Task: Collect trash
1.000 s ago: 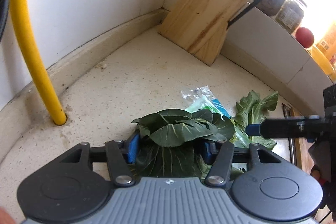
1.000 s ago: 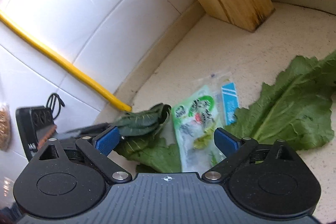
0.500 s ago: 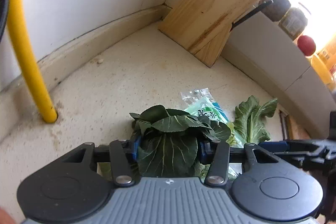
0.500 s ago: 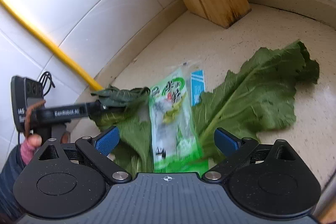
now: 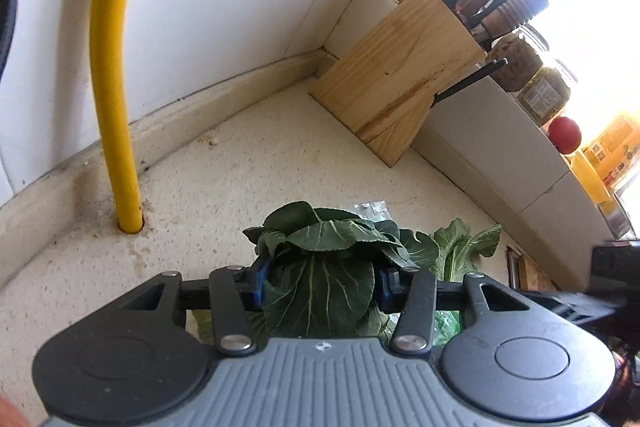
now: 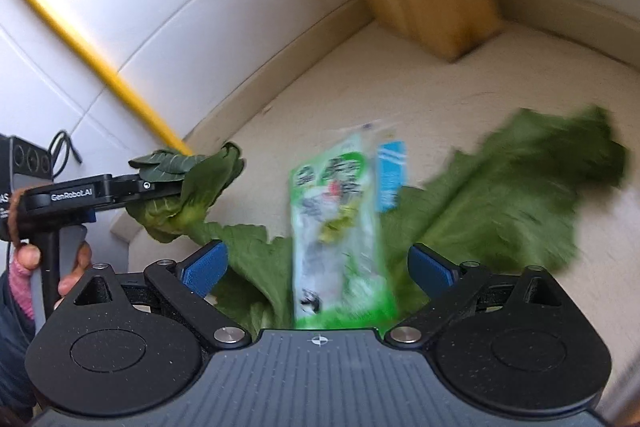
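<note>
left gripper (image 5: 320,281) jaws clamped on a crumpled dark green cabbage leaf (image 5: 324,267) with pale veins, held clear of the speckled beige stone counter (image 5: 224,179). right gripper (image 6: 318,265) jaws wide, nothing between the pads, over a green and white plastic snack wrapper (image 6: 340,227) lying on a large flat light green leaf (image 6: 520,195). wrapper print blurred, unreadable. left tool body reads "genrobot.ai". yellow pipe (image 5: 112,67) and wooden knife block (image 5: 400,79) by the wall.

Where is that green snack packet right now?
In the right wrist view, the green packet lies on the counter between the open right claw tips, on top of big green leaves.
</note>
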Available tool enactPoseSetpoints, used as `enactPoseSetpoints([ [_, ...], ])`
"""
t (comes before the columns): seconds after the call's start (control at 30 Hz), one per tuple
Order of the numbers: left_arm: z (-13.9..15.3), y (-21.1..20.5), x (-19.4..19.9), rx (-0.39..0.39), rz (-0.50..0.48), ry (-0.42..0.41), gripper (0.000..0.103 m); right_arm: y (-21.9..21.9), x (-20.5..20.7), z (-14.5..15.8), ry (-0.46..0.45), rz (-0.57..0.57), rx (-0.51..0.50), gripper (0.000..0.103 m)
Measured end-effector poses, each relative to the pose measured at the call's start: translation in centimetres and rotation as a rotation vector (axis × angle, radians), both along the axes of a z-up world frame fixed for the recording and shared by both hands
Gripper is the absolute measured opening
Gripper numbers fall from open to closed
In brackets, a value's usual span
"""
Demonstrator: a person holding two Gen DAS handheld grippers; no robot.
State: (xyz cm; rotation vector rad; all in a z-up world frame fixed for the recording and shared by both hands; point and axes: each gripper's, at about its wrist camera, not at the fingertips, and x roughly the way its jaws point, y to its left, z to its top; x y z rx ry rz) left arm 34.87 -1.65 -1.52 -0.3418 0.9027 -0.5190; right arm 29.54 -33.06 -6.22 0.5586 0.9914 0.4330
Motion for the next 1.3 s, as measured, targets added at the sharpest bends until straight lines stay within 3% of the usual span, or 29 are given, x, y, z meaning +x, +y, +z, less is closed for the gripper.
enactPoseSetpoints([
  [0.1, -0.3, 0.3, -0.2, -0.011, 0.008, 0.010, 0.044, 0.3, 1.7, -1.1, 0.044, 0.008, 0.024, 0.091],
  [0.17, -0.4, 0.4, -0.3, -0.018, 0.007, 0.012, 0.044, -0.1, 1.8, -1.3, 0.067, 0.023, 0.104, 0.082],
  [0.27, -0.7, 0.4, -0.6, -0.019, -0.004, 0.017, 0.044, -0.6, 0.9, -1.2, 0.103, 0.021, 0.194, 0.079],
  [0.4, -1.1, 0.3, -0.7, -0.024, -0.012, 0.033, 0.044, -0.3, -0.3, -0.3, 0.081, 0.029, 0.221, 0.079],
  [0.5, -1.4, 0.2, -0.6, -0.019, -0.015, 0.046, 0.045, 0.7, -0.2, 0.7, 0.025, 0.060, 0.182, 0.076],
  [0.63, -1.6, 0.0, -0.6, -0.016, -0.018, 0.055, 0.045, 2.0, 2.1, -1.5, 0.109, 0.044, 0.188, 0.044],
  [0.83, -2.2, -0.2, -0.6, -0.017, -0.028, 0.067, 0.045, 0.0, 2.6, -5.2, 0.184, -0.085, 0.410, 0.028],
  [0.9, -2.4, -0.3, -0.3, -0.023, -0.026, 0.076, 0.045, -0.3, 2.5, -5.8, 0.194, -0.115, 0.482, 0.027],
  [1.0, -2.6, -0.6, -0.2, -0.022, -0.031, 0.079, 0.045, -1.1, 2.3, -7.2, 0.209, -0.198, 0.672, 0.027],
  [1.03, -2.6, -0.7, -0.2, -0.023, -0.032, 0.077, 0.045, -1.2, 2.3, -7.6, 0.218, -0.218, 0.688, 0.023],
  [1.1, -2.7, -0.7, -0.1, -0.030, -0.031, 0.079, 0.045, -0.9, 2.4, -7.5, 0.223, -0.212, 0.651, 0.017],
  [1.23, -3.1, -0.6, -0.3, -0.034, -0.032, 0.080, 0.045, -0.2, 3.0, -6.7, 0.215, -0.149, 0.635, 0.030],
  [1.3, -3.1, -0.7, -0.3, -0.036, -0.033, 0.078, 0.045, 0.1, 3.0, -6.4, 0.204, -0.148, 0.619, 0.031],
])
